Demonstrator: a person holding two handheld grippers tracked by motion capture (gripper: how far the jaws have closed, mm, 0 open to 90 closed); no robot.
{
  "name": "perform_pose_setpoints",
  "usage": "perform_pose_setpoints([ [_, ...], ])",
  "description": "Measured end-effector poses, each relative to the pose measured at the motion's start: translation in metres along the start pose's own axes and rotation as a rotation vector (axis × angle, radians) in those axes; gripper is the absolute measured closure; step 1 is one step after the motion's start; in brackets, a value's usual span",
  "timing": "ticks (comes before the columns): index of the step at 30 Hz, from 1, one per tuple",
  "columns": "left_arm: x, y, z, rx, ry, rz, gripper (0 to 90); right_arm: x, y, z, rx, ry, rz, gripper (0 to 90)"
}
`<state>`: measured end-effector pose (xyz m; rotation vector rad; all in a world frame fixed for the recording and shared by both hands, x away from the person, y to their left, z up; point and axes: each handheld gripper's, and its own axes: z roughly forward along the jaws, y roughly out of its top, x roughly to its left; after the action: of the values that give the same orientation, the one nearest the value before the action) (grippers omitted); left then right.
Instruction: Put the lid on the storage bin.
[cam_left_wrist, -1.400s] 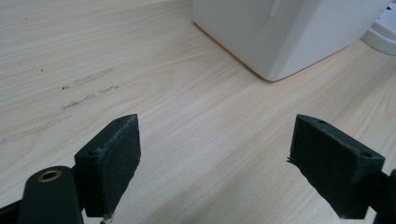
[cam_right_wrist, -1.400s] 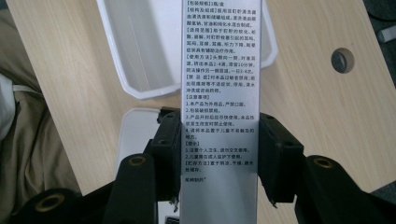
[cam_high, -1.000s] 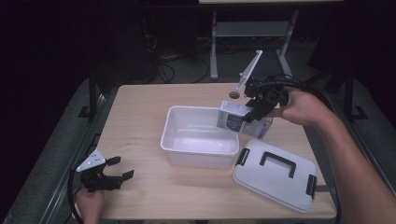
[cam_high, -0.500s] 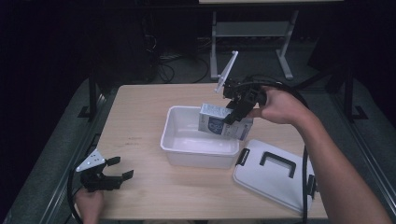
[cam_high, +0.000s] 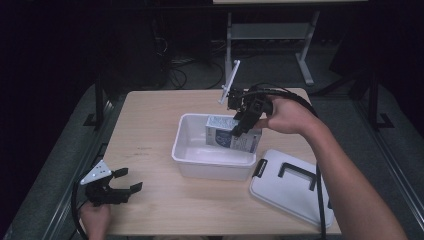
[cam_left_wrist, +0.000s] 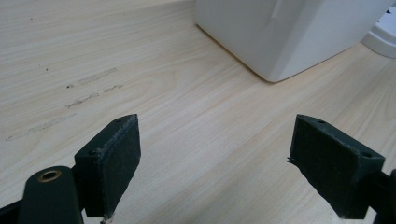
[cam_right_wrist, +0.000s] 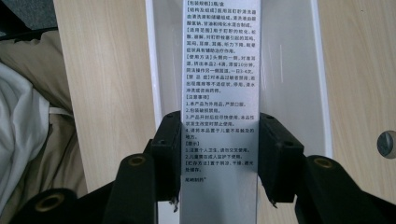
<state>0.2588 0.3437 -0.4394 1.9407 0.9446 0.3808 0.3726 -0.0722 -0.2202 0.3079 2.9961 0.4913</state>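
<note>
The right gripper, jaws half closed on a printed carton, held it inside the white bin. It needed lowering level before release. The carton's long axis ran along the bin. The left gripper rested wide open, empty.

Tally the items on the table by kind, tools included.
White bin: 1
White lid with black handle: 1
Printed carton, clamped in the right tool above the bin: 1
Tools, counting the left tool, open: 2
Total: 5
</note>
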Motion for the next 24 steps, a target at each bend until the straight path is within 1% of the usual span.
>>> perform_pose_setpoints([
  [11,-0.001,0.000,0.000,0.009,-0.002,0.006,15.6,0.000,0.007,0.010,0.008,0.010,-0.010,55.3],
  [16,-0.001,0.000,0.000,0.006,-0.003,0.004,15.5,0.001,0.009,0.015,0.013,0.020,-0.014,55.3],
  [24,-0.001,0.000,0.000,0.006,-0.003,0.002,15.6,-0.001,0.011,0.023,0.018,0.020,-0.020,55.3],
])
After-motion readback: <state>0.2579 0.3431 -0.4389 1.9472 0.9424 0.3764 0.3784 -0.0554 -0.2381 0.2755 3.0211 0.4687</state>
